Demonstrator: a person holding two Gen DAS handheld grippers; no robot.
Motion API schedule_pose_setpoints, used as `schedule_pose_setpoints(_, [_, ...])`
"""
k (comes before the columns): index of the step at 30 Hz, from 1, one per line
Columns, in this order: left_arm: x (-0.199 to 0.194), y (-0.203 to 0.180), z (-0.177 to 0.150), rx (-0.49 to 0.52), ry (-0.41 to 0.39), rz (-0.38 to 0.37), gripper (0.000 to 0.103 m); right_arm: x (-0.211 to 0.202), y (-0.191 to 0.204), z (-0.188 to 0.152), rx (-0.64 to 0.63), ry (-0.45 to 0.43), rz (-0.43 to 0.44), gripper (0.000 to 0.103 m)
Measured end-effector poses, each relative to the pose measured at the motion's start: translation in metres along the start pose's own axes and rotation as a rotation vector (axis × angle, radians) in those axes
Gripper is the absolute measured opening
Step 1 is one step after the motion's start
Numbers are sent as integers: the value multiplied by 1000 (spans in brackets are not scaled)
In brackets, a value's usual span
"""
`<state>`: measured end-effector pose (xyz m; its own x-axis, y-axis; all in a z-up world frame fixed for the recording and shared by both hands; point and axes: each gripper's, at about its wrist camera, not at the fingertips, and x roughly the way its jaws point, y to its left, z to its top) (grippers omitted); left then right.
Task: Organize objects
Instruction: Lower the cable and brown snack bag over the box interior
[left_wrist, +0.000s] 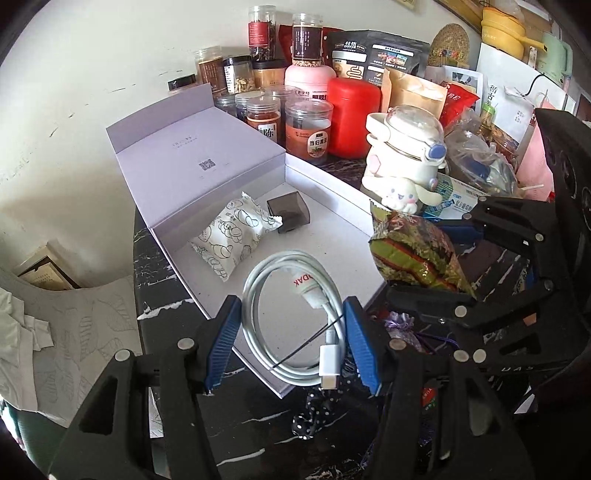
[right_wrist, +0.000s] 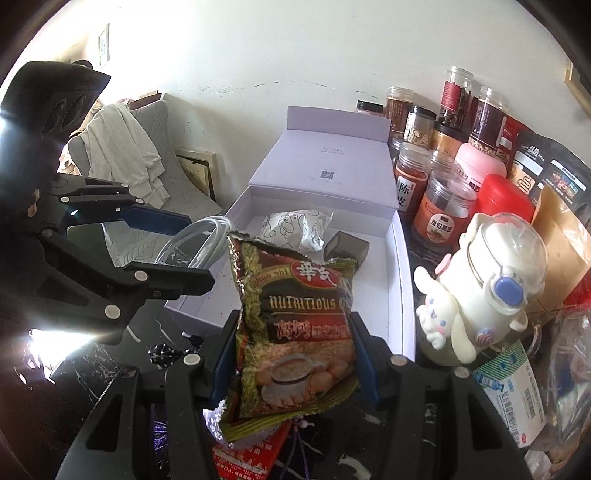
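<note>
Left wrist view is showing the left gripper (left_wrist: 291, 339) clamping a coiled white cable (left_wrist: 295, 314) between its blue pads (left_wrist: 221, 343), the coil hanging just above the near end of an open white box (left_wrist: 332, 192). Beyond those jaws, inside the box, a white patterned packet (left_wrist: 232, 236) is lying beside a small dark case (left_wrist: 288, 214). To the right of the left gripper, the right gripper (left_wrist: 436, 254) is gripping a cereal sachet (left_wrist: 413, 254), which is sitting over the box's right-hand edge. In the right wrist view, the right gripper (right_wrist: 291, 354) is pinching that cereal sachet (right_wrist: 295, 325) upright between its pads, above the dark marble counter (right_wrist: 92, 369) and just short of the white box (right_wrist: 399, 258). To its left, the left gripper (right_wrist: 173, 247) is carrying the cable (right_wrist: 199, 240) over the box's near corner. To its right, a white cartoon bottle (right_wrist: 491, 280) is standing close by the box, with jars (right_wrist: 443, 210) crowding behind
</note>
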<state>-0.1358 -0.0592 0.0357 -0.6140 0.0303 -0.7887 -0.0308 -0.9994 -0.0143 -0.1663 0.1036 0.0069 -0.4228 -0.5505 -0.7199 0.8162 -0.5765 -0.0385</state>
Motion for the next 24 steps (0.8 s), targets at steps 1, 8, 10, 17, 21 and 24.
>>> schedule_pose_setpoints(1, [3,2,2,4,1,4,55,3,-1,2,-3,0,-1,56])
schedule_pose_setpoints(8, [28,22,13,-15,18,9,55,24,-8,19,-8,18,-4,56])
schedule_pose_setpoints(10, [36,27,16,-25,22,9,55,30,-9,21,-9,26,-7,56])
schedule_pose_setpoints(17, [58,38,21,-20,34,11,55,52,-18,27,1,53,-10,56])
schedule_pose_setpoints(21, [69,46,24,-31,46,8,55,66,-22,29,0,75,-10,56])
schedule_pose_setpoints(24, [80,49,25,-31,63,10,55,76,-26,28,5,90,-12,56])
